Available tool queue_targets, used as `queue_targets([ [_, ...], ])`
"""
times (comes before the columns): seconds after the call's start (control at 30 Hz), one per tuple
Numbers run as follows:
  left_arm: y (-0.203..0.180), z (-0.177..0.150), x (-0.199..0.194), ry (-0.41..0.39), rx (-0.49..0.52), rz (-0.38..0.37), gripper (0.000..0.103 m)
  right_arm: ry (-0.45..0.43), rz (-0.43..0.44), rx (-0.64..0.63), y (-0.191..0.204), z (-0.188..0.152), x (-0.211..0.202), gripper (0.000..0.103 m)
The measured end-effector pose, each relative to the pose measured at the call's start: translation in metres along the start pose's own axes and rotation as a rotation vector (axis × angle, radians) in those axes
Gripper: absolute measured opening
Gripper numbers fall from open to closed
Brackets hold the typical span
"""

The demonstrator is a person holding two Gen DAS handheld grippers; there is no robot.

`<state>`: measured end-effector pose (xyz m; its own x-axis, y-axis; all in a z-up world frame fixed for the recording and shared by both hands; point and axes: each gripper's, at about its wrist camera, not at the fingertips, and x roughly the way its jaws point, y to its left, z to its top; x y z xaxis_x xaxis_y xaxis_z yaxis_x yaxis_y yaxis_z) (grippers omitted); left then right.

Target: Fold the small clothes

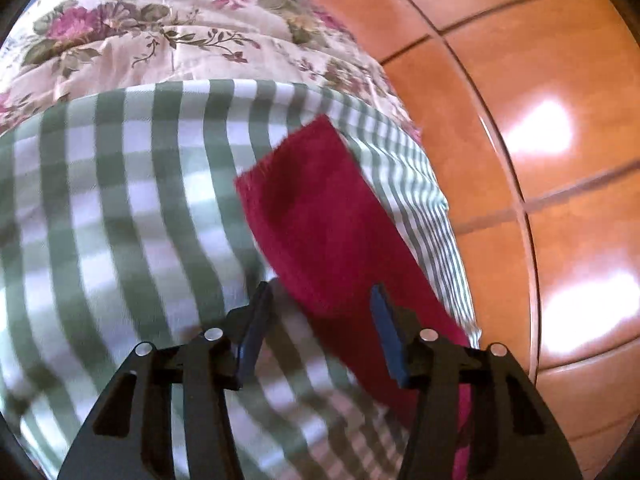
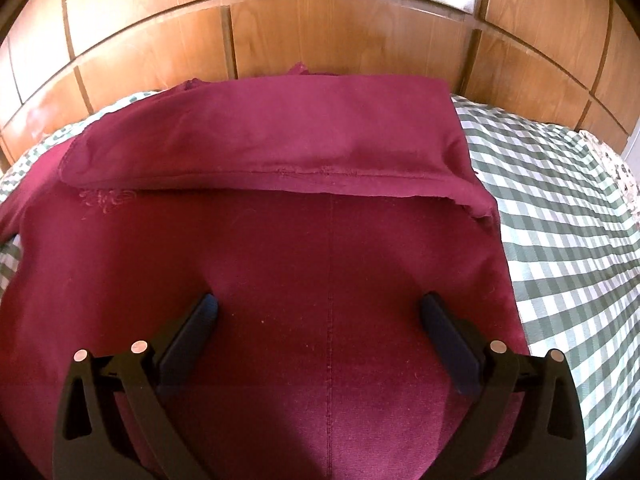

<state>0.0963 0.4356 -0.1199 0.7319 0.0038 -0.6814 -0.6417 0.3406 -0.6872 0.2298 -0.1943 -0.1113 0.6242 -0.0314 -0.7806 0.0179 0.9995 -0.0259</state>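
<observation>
Cloth [image 1: 320, 216], dark red, lies on a green-checked sheet [image 1: 120, 200] near the bed's edge in the left wrist view, a floral quilt [image 1: 160, 28] beyond and wooden panels [image 1: 540, 120] to the right. The left gripper [image 1: 320, 304] hangs over the cloth's near end, released, its jaws parted with nothing between them.

From the right wrist view the cloth [image 2: 320, 260] spreads wide over the sheet [image 2: 560, 220], its far part folded back toward the camera in a thick flap. The right gripper [image 2: 320, 312] hovers above the middle seam, spread wide, empty. Panels [image 2: 320, 32] rise behind.
</observation>
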Motion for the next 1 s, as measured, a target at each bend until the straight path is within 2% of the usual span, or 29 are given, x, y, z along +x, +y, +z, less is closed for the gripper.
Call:
queue_targets([
  [0.03,0.000,0.005,0.004,0.004,-0.013,0.000,0.043,-0.002,-0.001,-0.001,0.000,0.001,0.000,0.100],
  [0.07,-0.003,0.009,0.007,0.002,-0.006,0.017,0.025,-0.003,-0.004,-0.002,0.000,0.002,0.000,0.100],
  [0.13,-0.021,0.015,0.007,-0.006,0.073,0.049,0.009,-0.006,-0.010,-0.007,0.000,0.002,0.000,0.100],
  [0.2,-0.044,0.014,0.001,-0.025,0.143,0.030,0.009,-0.007,-0.013,-0.010,0.000,0.002,0.000,0.100],
  [0.23,-0.061,0.007,-0.007,-0.032,0.189,-0.007,0.009,-0.007,-0.013,-0.010,0.000,0.001,0.000,0.100],
  [0.3,-0.092,-0.008,-0.017,-0.037,0.268,-0.087,0.009,-0.009,-0.012,-0.009,0.000,0.001,0.000,0.100],
  [0.4,-0.151,-0.053,-0.032,-0.022,0.460,-0.194,0.009,-0.010,-0.012,-0.010,0.000,0.001,0.000,0.100],
  [0.5,-0.205,-0.121,-0.036,0.035,0.657,-0.295,0.010,-0.011,-0.006,-0.007,-0.002,0.001,0.000,0.100],
  [0.6,-0.241,-0.195,-0.022,0.150,0.814,-0.364,0.014,-0.013,-0.001,-0.002,-0.002,0.001,0.000,0.100],
  [0.7,-0.253,-0.262,-0.001,0.241,0.952,-0.340,0.028,-0.016,0.007,0.004,-0.003,0.001,-0.001,0.100],
  [0.77,-0.248,-0.294,0.013,0.300,1.018,-0.292,0.047,-0.016,0.015,0.010,-0.005,0.001,-0.001,0.100],
  [0.83,-0.233,-0.313,0.014,0.296,1.064,-0.242,0.048,-0.018,0.024,0.015,-0.007,0.001,-0.002,0.100],
  [0.93,-0.208,-0.323,0.006,0.269,1.123,-0.194,0.048,-0.012,0.031,0.019,-0.007,0.002,-0.003,0.100],
  [1.0,-0.191,-0.322,0.001,0.243,1.138,-0.166,0.048,-0.001,0.053,0.031,-0.007,0.008,-0.006,0.092],
])
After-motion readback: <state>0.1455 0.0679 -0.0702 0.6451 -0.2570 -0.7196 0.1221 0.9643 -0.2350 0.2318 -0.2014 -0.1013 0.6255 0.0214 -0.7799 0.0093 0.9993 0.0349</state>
